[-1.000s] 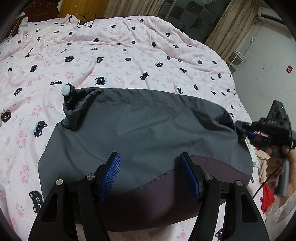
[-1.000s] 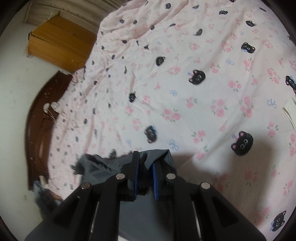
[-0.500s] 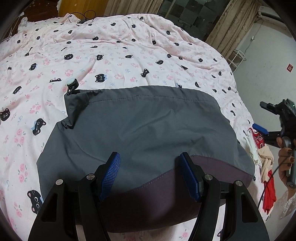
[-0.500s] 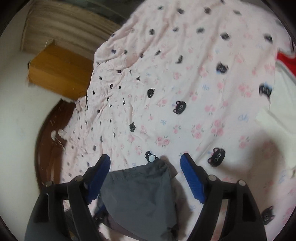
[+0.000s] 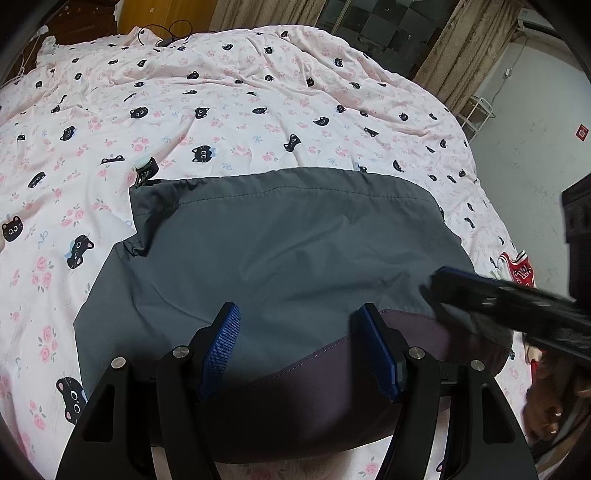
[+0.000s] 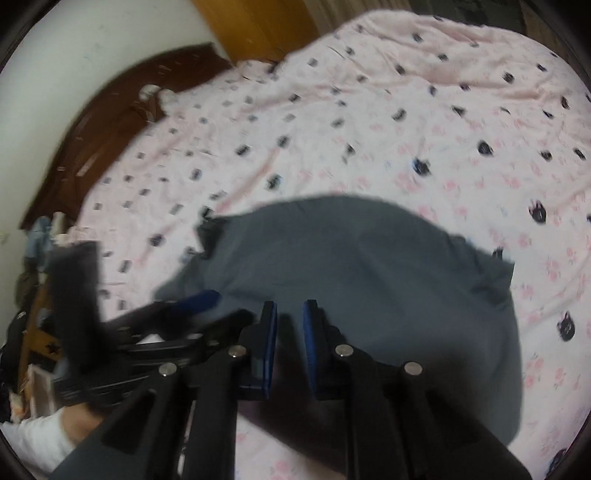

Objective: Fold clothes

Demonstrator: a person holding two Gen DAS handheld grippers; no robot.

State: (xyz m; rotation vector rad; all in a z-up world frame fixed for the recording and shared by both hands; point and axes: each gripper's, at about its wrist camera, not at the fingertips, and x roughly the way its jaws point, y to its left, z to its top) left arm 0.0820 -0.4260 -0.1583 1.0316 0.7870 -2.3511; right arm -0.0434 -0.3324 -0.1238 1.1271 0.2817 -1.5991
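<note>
A bed [image 5: 258,92] carries everything, covered by a wrinkled pink sheet [image 5: 207,144] printed with black cat faces and small roses. A folded grey garment [image 5: 295,251] lies flat on it, its toggled drawstring [image 5: 144,167] resting on the sheet. Red-and-white clothing [image 5: 517,267] lies at the right edge.

A pink bedsheet [image 5: 258,110] printed with black cat faces and small roses covers the bed, wrinkled toward the far side. A dark cable [image 5: 173,31] lies at its far edge. Beyond stand a tan wooden cabinet [image 6: 255,26] and a dark headboard [image 6: 110,122] on the left. Beige curtains [image 5: 454,51] hang far right, beside a white wire rack [image 5: 478,114]. A red garment [image 5: 519,267] lies at the right edge.
</note>
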